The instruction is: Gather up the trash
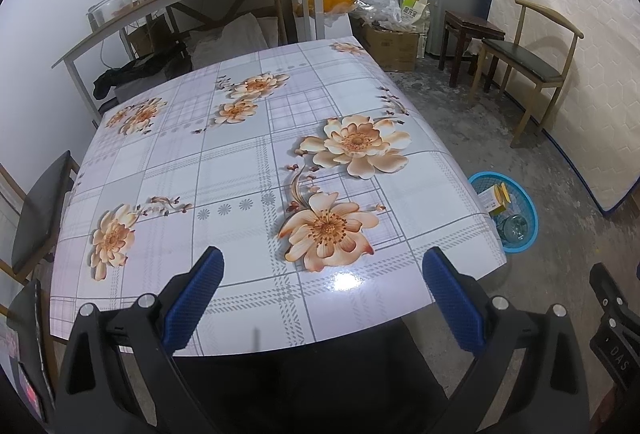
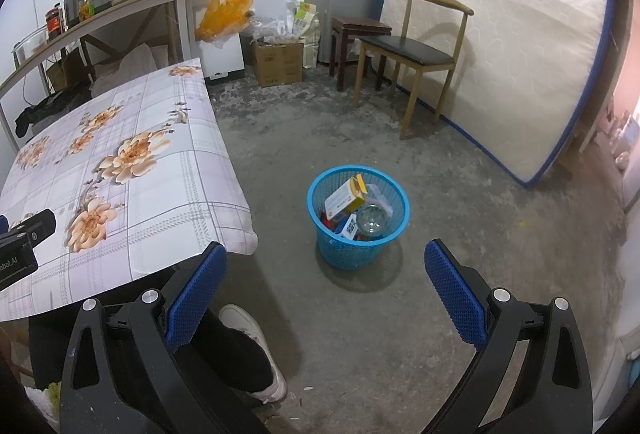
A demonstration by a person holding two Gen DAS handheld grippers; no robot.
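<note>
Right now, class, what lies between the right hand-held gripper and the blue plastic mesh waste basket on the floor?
Only bare grey concrete floor lies between the open right hand-held gripper and the blue plastic mesh waste basket, as the right wrist view shows.

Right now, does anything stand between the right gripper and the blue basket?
Nothing visible does. Bare floor lies between the right gripper, jaws open and empty, and the blue basket.

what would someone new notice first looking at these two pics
The big table with its flowered cloth fills the left wrist view. On the bare floor beside it stands a blue basket, already holding a yellow and white box, a clear jar and other packets. Both claws, left and right, are open and hold nothing.
</note>
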